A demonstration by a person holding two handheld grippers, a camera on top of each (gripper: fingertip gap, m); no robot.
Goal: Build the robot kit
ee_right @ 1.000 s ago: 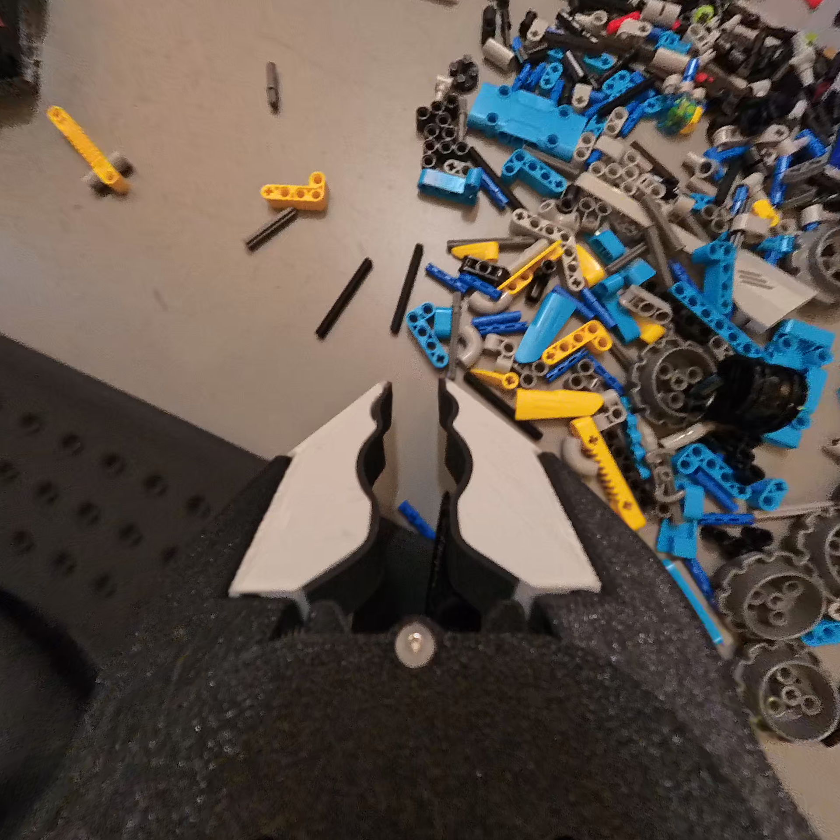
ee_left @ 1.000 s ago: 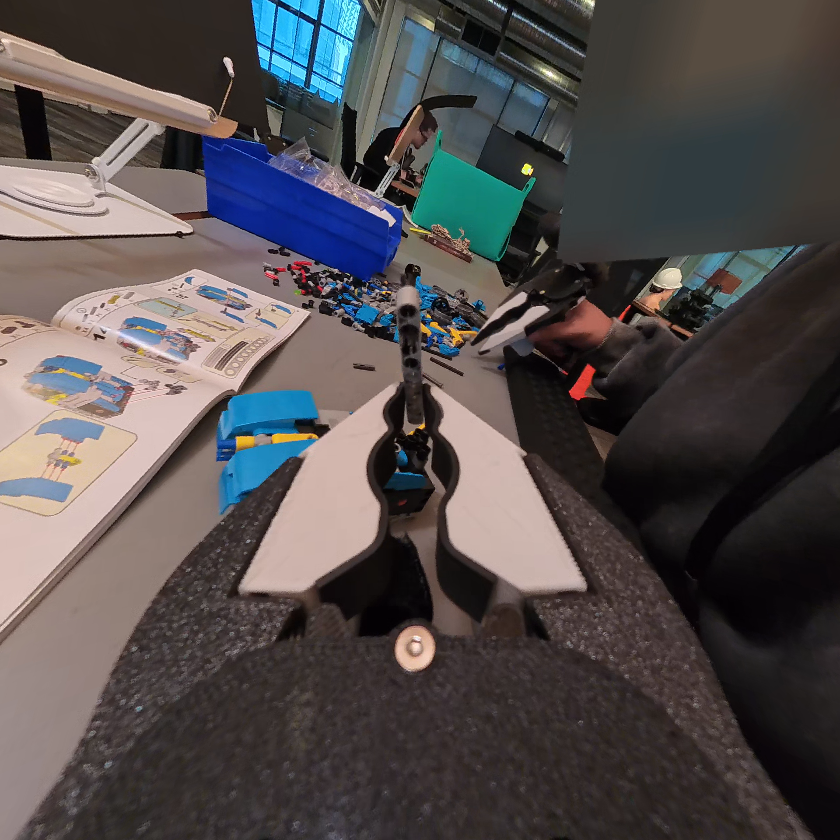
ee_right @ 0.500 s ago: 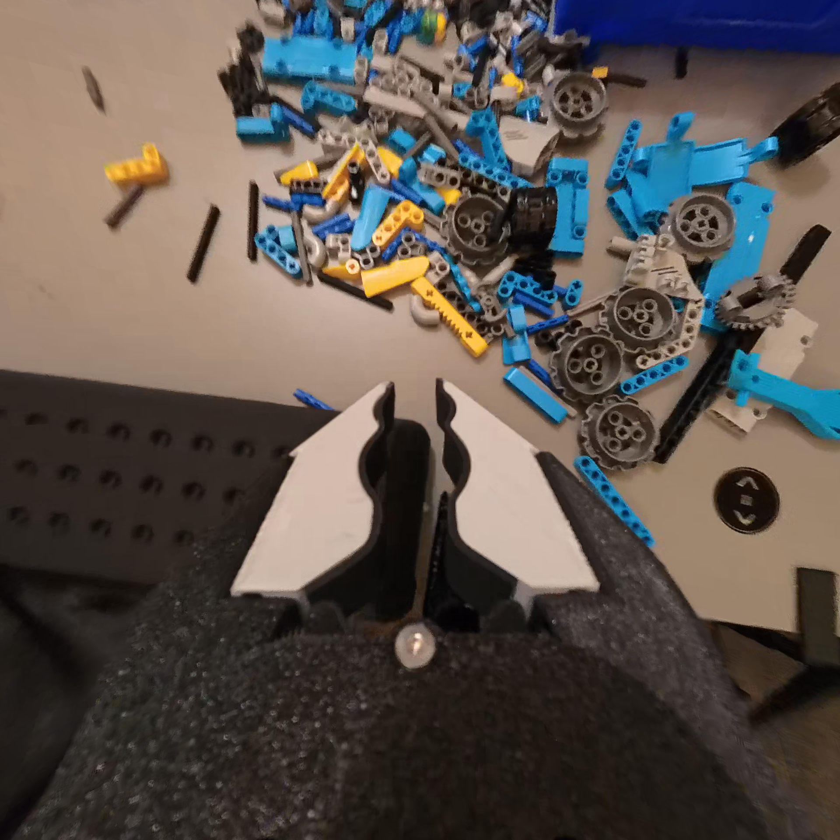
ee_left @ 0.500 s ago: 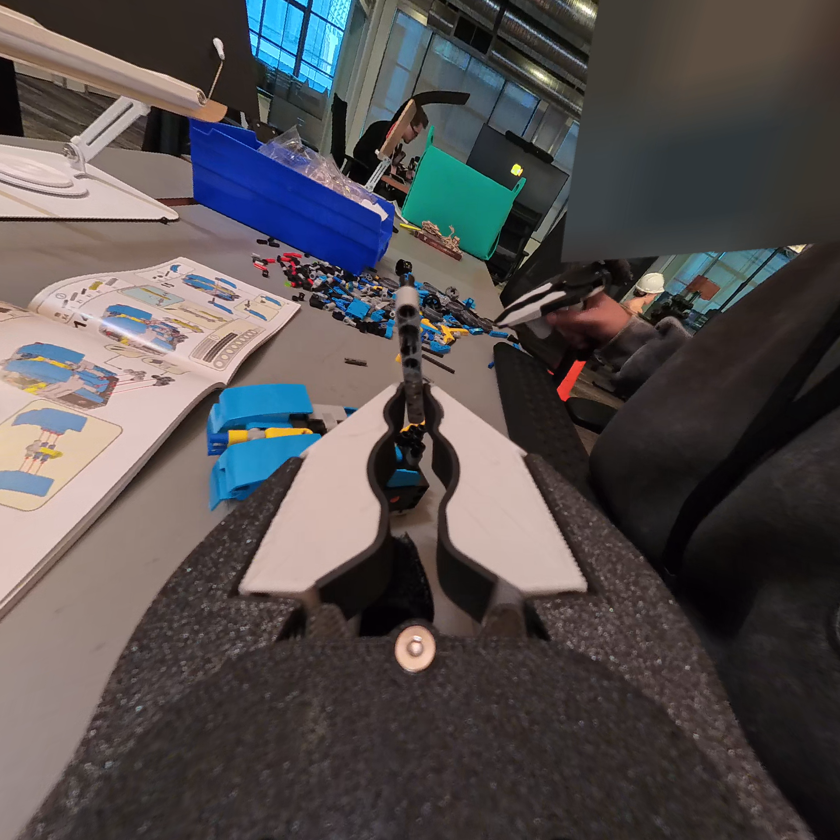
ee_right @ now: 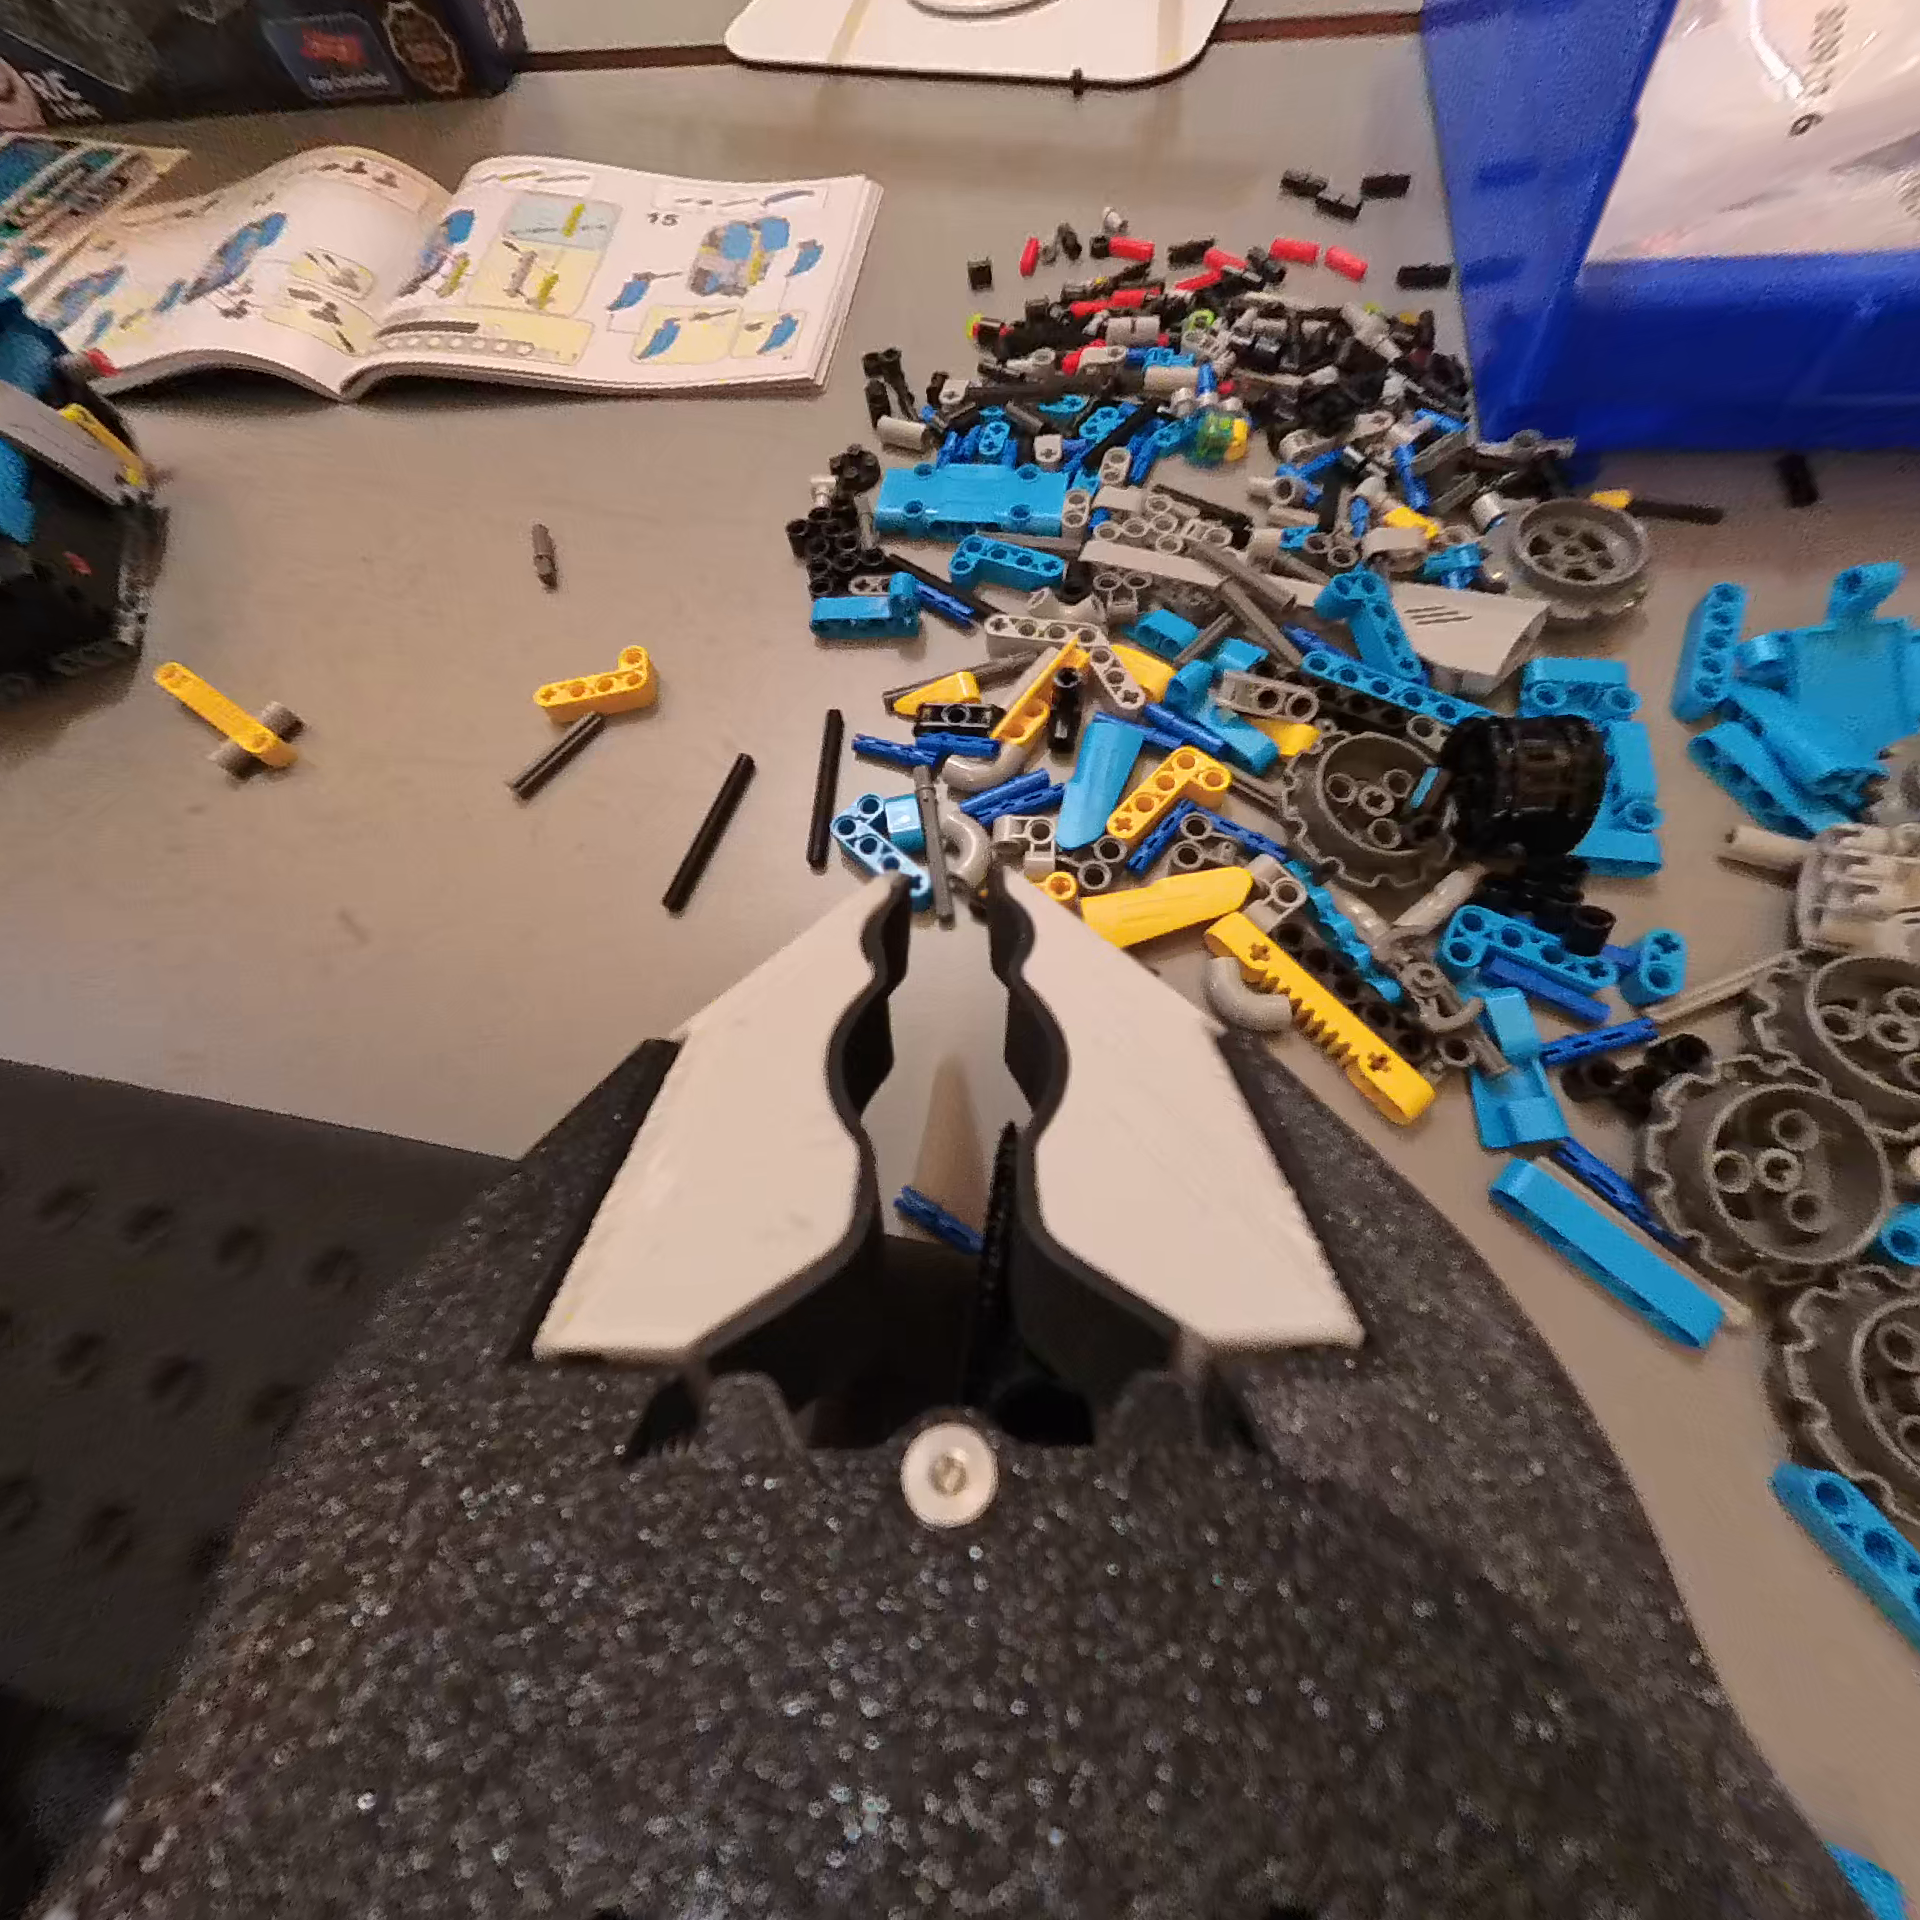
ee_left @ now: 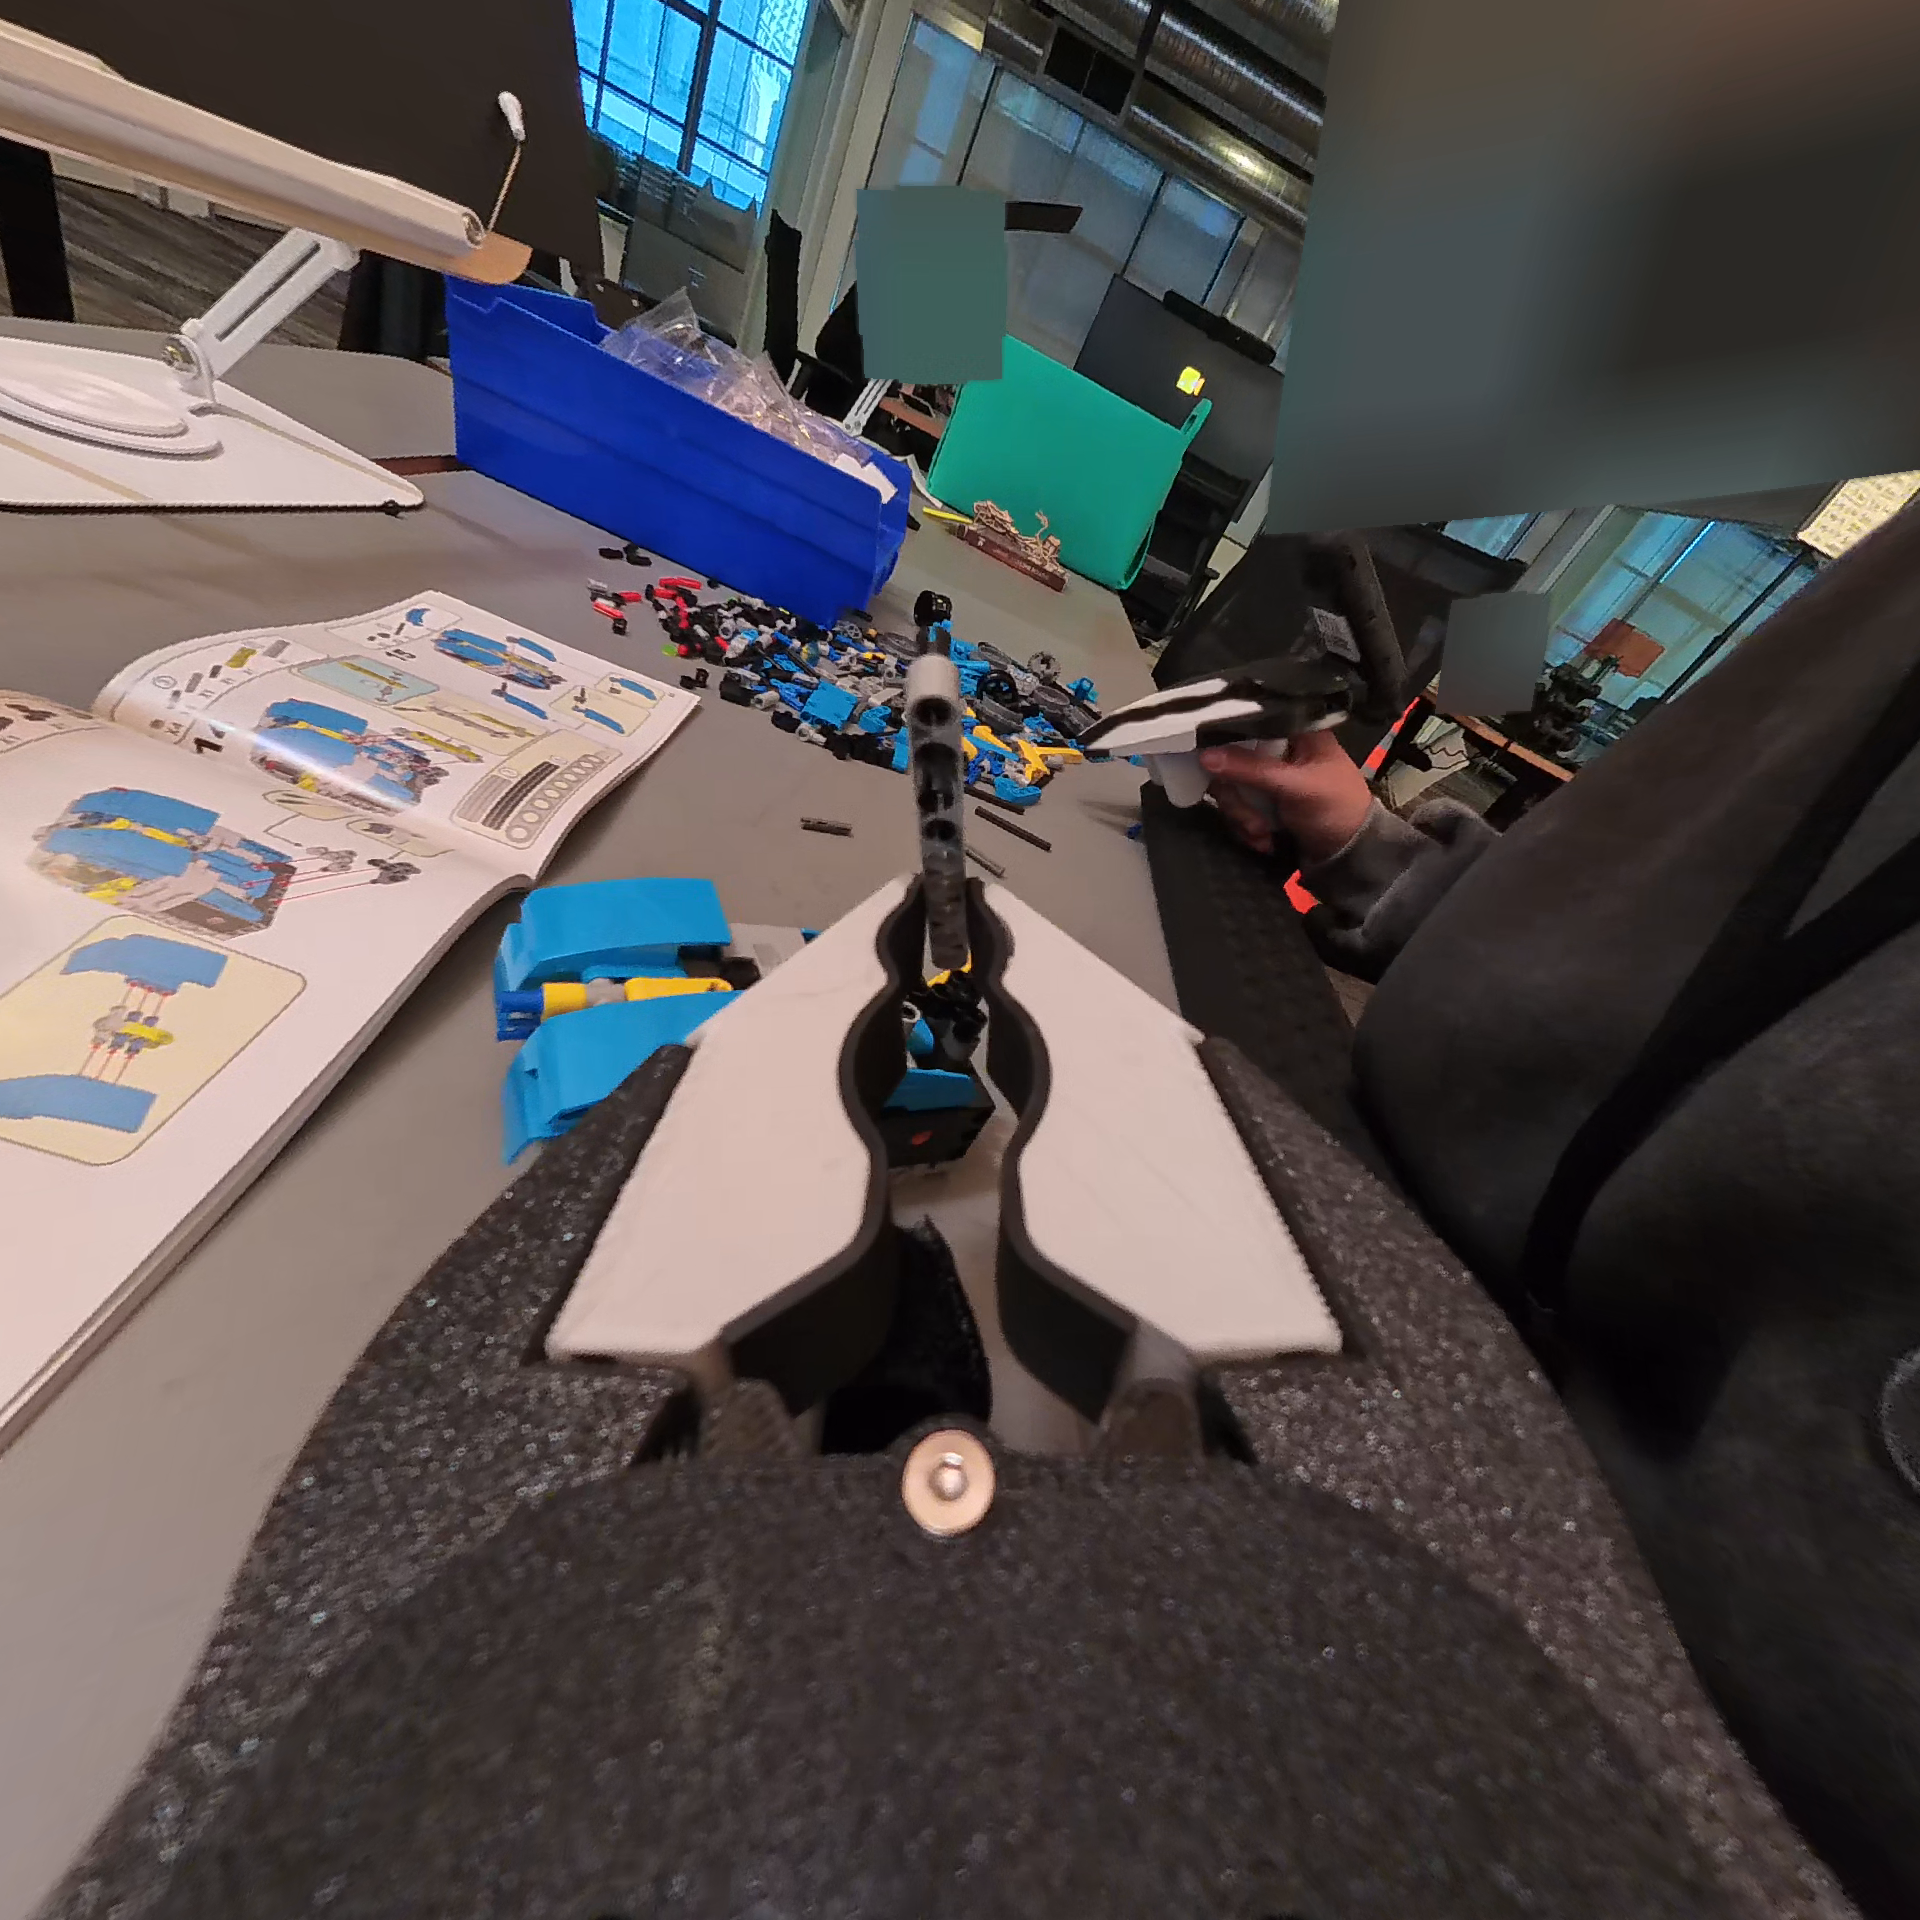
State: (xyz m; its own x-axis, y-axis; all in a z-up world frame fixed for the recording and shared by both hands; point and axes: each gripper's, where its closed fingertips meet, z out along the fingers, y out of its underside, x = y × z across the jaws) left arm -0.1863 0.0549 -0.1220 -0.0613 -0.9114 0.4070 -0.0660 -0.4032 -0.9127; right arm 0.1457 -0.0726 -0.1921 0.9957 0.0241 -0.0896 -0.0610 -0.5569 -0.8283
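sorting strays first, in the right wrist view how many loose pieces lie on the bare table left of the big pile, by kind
yellow beams: 2
long dark rods: 3
short dark pin: 1
total: 6

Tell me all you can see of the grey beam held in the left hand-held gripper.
The grey beam is a slim, dark grey plastic strip with a row of round holes and a lighter grey piece at its top. It stands nearly upright, pinched at its lower end between the tips of the left hand-held gripper. A small black, blue and yellow assembly hangs below it between the fingers.
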